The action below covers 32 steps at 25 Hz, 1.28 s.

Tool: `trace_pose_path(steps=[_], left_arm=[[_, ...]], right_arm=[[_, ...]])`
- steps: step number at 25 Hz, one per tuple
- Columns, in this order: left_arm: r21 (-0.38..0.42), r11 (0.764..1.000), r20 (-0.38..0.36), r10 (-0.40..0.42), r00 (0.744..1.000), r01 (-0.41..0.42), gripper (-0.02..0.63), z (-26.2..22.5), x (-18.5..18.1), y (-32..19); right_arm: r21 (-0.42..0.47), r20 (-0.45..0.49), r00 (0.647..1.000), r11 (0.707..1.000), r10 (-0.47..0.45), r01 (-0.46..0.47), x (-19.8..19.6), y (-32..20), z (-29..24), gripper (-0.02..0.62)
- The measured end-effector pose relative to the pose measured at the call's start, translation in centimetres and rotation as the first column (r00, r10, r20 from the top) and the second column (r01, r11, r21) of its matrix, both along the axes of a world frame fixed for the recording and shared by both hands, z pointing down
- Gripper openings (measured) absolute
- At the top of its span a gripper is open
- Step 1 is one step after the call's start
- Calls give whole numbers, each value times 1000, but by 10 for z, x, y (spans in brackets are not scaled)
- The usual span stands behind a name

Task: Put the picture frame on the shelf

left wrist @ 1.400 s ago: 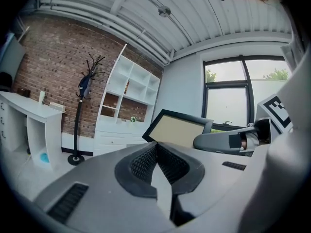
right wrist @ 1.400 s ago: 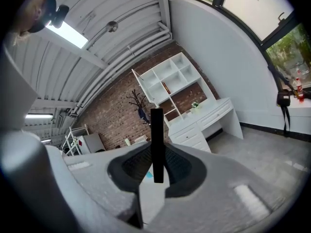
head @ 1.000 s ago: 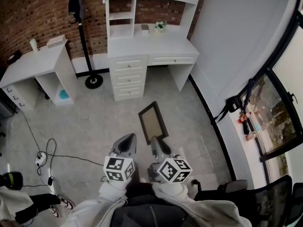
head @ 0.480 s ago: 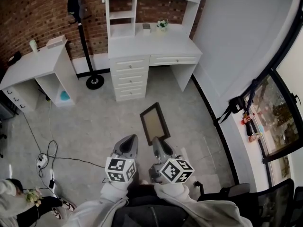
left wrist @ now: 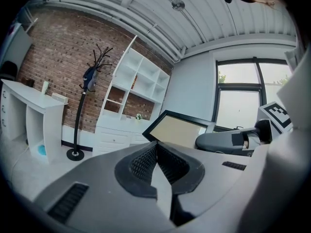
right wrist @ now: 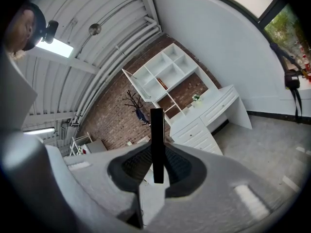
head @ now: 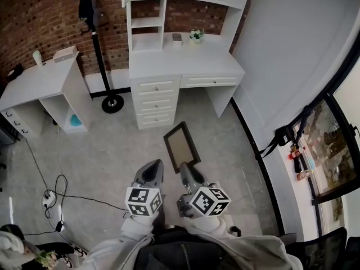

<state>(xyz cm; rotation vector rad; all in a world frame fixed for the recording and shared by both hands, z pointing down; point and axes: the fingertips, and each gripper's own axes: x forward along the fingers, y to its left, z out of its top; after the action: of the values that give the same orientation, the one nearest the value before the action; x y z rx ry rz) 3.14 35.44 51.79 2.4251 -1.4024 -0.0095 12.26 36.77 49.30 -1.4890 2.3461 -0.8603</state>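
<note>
A black picture frame (head: 181, 146) with a tan inside hangs above the floor, with my right gripper (head: 185, 167) shut on its near edge. In the right gripper view the picture frame (right wrist: 157, 140) shows edge-on as a dark bar clamped between the pads. My left gripper (head: 152, 166) rides beside it on the left, shut and holding nothing. The left gripper view shows the picture frame (left wrist: 177, 130) to the right of my left gripper (left wrist: 154, 147). Ahead stands the white desk (head: 185, 63) with its open shelf (head: 147, 21) unit above.
A black coat stand (head: 102, 49) rises left of the desk. A second white desk (head: 39, 83) is at far left. Cables and a socket (head: 53, 190) lie on the floor at left. A wall with a window (head: 329, 145) runs along the right. A person (head: 22, 252) is at bottom left.
Both grippers and the picture frame have travelled forward toward the desk, which now shows larger and nearer. The grip on the frame is unchanged.
</note>
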Motion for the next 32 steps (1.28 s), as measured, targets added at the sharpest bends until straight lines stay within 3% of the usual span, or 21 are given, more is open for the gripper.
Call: trace_pose_path(steps=[17,32], left_arm=[[47,999,21,-1,1000,0,5,-35,-32,-185],[51,997,38,60,997,-61,5,-32,-48,-282]], right_arm=[[19,77,996,999,-35,34,-30,-183,-30,66],[6,106,994,1000,-8,8,-54,-279,-24,66]])
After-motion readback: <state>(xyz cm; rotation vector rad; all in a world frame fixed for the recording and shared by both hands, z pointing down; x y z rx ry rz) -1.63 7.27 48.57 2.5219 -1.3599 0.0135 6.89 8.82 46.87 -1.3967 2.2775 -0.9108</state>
